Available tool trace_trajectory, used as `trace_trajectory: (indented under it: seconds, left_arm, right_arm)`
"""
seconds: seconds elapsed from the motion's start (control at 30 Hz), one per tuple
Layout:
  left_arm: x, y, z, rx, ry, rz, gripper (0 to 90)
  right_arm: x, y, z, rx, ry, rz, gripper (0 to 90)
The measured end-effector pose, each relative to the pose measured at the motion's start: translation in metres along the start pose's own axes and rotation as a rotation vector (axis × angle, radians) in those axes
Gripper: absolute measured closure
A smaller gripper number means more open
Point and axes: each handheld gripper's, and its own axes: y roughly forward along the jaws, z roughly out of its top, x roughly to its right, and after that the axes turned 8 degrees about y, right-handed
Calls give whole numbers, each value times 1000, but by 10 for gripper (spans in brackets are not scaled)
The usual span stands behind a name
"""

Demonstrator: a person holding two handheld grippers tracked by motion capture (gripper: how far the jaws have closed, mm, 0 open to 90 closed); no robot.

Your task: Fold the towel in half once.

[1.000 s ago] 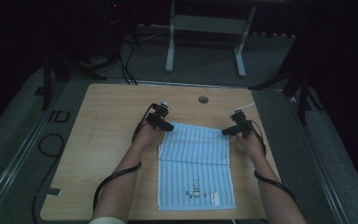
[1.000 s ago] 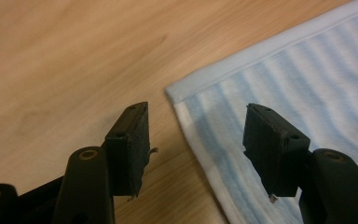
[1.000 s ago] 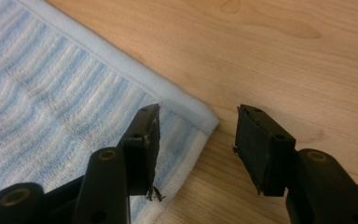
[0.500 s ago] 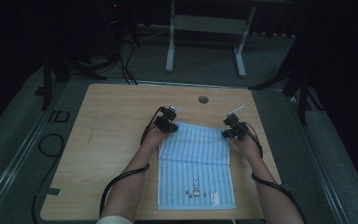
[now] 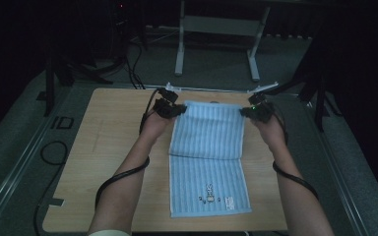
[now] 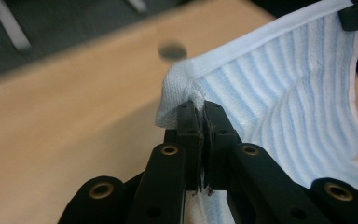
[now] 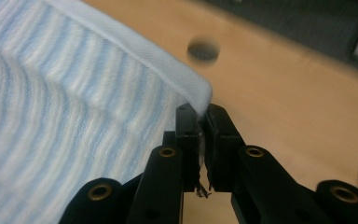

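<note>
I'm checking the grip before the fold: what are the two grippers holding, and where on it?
Both hold the blue striped towel. The left gripper is shut on its far left corner, the right gripper on its far right corner, by the white hem.

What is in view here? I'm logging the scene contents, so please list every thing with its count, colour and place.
towel: one, light blue with white stripes and a small printed figure near its front edge; front half flat on the table, far half lifted by its two far corners.
table: one, light wood, with a dark round hole near its far edge.
white frame: one, on the dark floor beyond the table.
cables: several, black, on the floor at far left.
left gripper: one, black, jaws shut on the towel's far left corner.
right gripper: one, black, jaws shut on the far right corner.
forearms: two, bare, coming in from the bottom, a black cable along each.
</note>
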Motion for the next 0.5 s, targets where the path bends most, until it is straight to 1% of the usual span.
trace_trajectory:
  seconds: [0.03, 0.07, 0.13, 0.17, 0.2, 0.23, 0.27, 0.3, 0.33, 0.37, 0.4, 0.43, 0.47, 0.5]
  left_arm:
    - [0, 0, 0, 0, 0, 0, 864]
    - [0, -19, 12, 43, 13, 10, 863]
    - [2, -37, 19, 79, 23, 10, 862]
    - [3, -44, 21, 98, 11, -2, 862]
    - [5, -50, 22, 113, 9, -10, 862]
    - [8, -55, 21, 117, 23, -6, 862]
    - [11, -57, 18, 116, 35, -13, 862]
    - [14, -58, 14, 107, 33, -26, 861]
    - [17, -59, 9, 105, 38, -32, 861]
    - [17, -59, 9, 105, 38, -32, 861]
    - [24, -59, -5, 89, 43, -55, 861]
    - [28, -59, -13, 102, 35, -63, 861]
    - [31, -58, -20, 97, 29, -82, 861]
    - [34, -58, -28, 78, 42, -85, 861]
  right_arm:
    - [0, 0, 0, 0, 0, 0, 844]
    - [0, -21, 16, 49, -12, -1, 844]
    - [-1, -41, 29, 99, -22, 8, 844]
    - [-3, -51, 34, 120, -27, 19, 844]
    - [-4, -60, 36, 138, -33, 32, 844]
    - [-5, -68, 37, 159, -35, 45, 844]
    - [-6, -73, 35, 170, -32, 65, 844]
    - [-8, -77, 32, 172, -34, 80, 844]
    - [-9, -78, 27, 173, -38, 88, 844]
    - [-11, -78, 21, 169, -48, 93, 844]
    - [-12, -78, 14, 163, -63, 94, 844]
    - [-14, -76, 7, 157, -67, 98, 844]
    - [-15, -75, -2, 151, -66, 108, 844]
    - [-16, -73, -10, 147, -72, 116, 844]
